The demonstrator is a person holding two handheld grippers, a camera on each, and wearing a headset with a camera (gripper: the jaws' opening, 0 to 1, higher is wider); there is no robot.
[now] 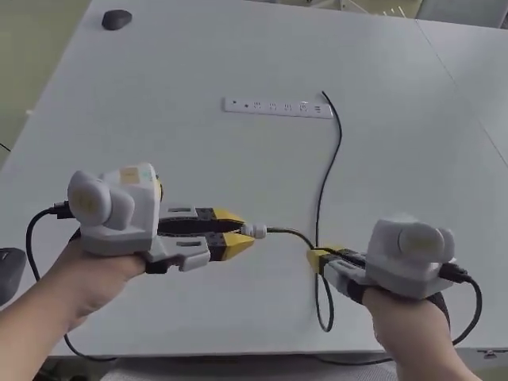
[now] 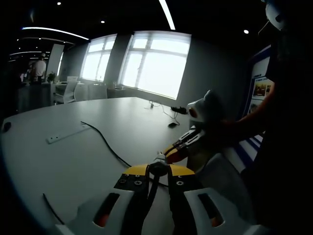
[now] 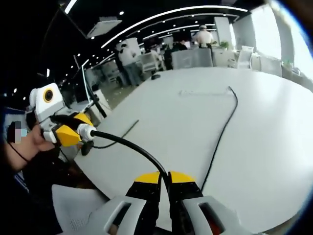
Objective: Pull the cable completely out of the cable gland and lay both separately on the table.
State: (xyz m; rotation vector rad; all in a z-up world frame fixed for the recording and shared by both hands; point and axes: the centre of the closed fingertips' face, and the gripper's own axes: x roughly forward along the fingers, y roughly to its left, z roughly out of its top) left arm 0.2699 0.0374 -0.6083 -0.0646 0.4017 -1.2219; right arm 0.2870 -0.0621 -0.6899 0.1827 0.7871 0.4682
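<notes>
A white cable gland (image 1: 255,231) is clamped at the yellow tips of my left gripper (image 1: 240,233), which is shut on it above the table's near edge. The black cable (image 1: 329,159) leaves the gland and runs right into my right gripper (image 1: 315,259), shut on it a short way off. Beyond there the cable runs up the table toward the power strip, and a loop of it hangs near the front edge. In the left gripper view the gland (image 2: 157,165) sits between my tips (image 2: 157,172). In the right gripper view the cable (image 3: 137,149) arcs from my tips (image 3: 164,179) to the gland (image 3: 86,132).
A white power strip (image 1: 278,107) lies mid-table by the cable's far end. A dark mouse (image 1: 117,19) sits at the far left and another dark object (image 1: 8,270) at the left edge. The white table (image 1: 413,143) ends just below my hands.
</notes>
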